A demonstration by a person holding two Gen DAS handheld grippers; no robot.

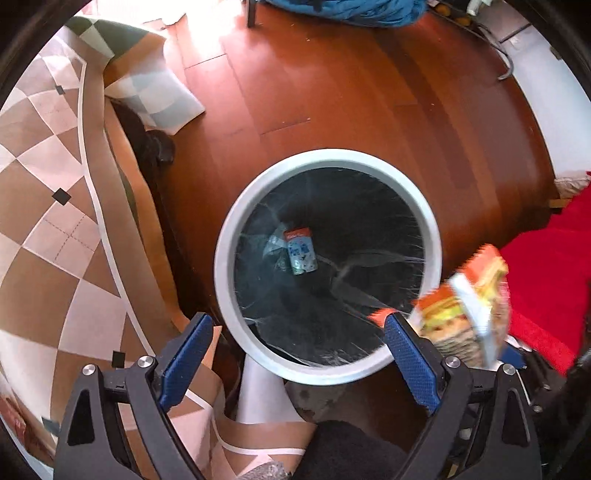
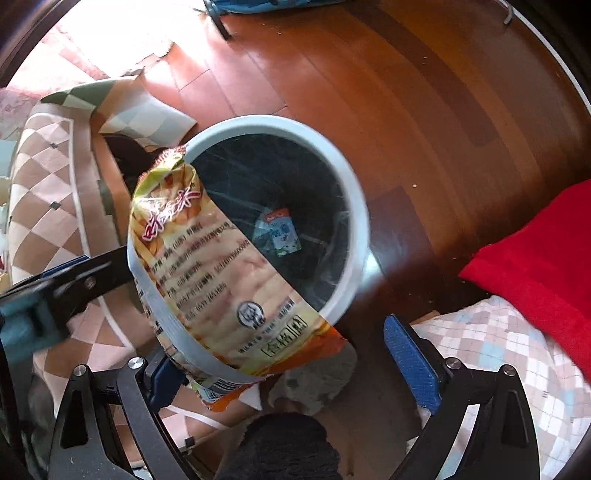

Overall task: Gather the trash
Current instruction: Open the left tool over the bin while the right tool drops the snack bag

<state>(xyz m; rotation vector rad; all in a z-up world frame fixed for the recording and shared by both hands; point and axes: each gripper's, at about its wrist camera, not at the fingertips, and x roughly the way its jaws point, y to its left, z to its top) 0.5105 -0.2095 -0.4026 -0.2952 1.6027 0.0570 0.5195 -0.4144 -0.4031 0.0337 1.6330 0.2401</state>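
Note:
A round white trash bin (image 1: 223,258) with a dark liner stands on the wooden floor, and a small blue-and-white carton (image 1: 301,253) lies at its bottom. My left gripper (image 1: 297,321) hangs open over the bin's near rim with nothing between its fingers. A yellow-orange snack bag (image 2: 221,280) sits between the wide jaws of my right gripper (image 2: 284,350), over the bin rim (image 2: 354,221). The bag leans against the left finger and covers its pad, while the right pad (image 2: 410,362) stands well apart from it. The same bag (image 1: 465,306) shows blurred in the left wrist view.
A sofa with a checked brown cover (image 1: 44,184) runs along the left, and a patterned cushion (image 1: 155,96) lies beside it. A red cloth (image 2: 535,251) and a checked pillow (image 2: 498,350) lie to the right. Blue fabric (image 1: 351,11) is at the far end of the floor.

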